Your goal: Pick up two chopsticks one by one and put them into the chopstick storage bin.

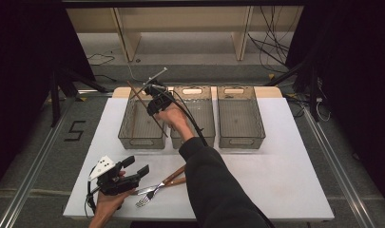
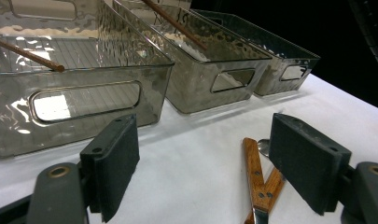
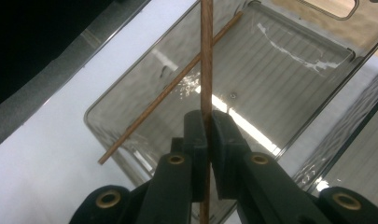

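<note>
1. The right gripper (image 3: 206, 122) has its jaws pinched tight on a thin wooden chopstick (image 3: 206, 56), which runs straight up out of them and also pokes down below the pads
2. Just beyond those jaws lies the left bin (image 3: 126, 88), a smoky clear plastic tray; a second chopstick (image 3: 170, 88) already rests slantwise in it, crossing behind the held one
3. By my reading, the step in hand is dropping this chopstick into that bin; the next move calls for lowering and tilting it until it lies inside, then opening
4. The left gripper (image 2: 203, 163) hangs wide open, holding nothing, low over the table (image 2: 186, 158)
5. Between and just ahead of its pads lie the wooden handles (image 2: 256, 177) of the fork (image 1: 149, 194) and its neighbouring piece, likely next to sort
</note>
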A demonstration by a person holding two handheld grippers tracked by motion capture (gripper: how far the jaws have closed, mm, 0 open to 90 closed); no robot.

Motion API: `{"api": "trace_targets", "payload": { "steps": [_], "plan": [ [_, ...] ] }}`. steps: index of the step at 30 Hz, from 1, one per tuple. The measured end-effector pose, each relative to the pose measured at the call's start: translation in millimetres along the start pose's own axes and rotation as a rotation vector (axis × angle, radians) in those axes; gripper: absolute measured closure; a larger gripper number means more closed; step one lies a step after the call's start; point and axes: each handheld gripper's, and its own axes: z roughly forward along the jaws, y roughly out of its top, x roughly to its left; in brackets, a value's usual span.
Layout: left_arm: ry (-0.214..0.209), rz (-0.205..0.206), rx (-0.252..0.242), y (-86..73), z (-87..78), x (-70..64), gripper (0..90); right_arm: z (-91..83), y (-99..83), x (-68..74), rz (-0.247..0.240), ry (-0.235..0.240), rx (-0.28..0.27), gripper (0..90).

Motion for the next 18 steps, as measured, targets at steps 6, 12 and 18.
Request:
{"api": "trace_targets", "payload": {
  "steps": [6,12,18],
  "plan": [
    [-0.002,-0.003,0.0,-0.1,0.3,-0.3,24.1,8.2,2.3,-0.7,0.031,-0.002,0.001,85.9],
    [-0.002,-0.002,0.001,-0.1,0.3,-0.5,24.0,13.5,3.5,-2.0,0.061,0.002,0.01,85.9],
    [-0.004,-0.002,0.001,-0.1,0.3,-0.6,24.0,13.8,7.8,-1.8,0.075,0.003,0.005,85.8]
  ]
}}
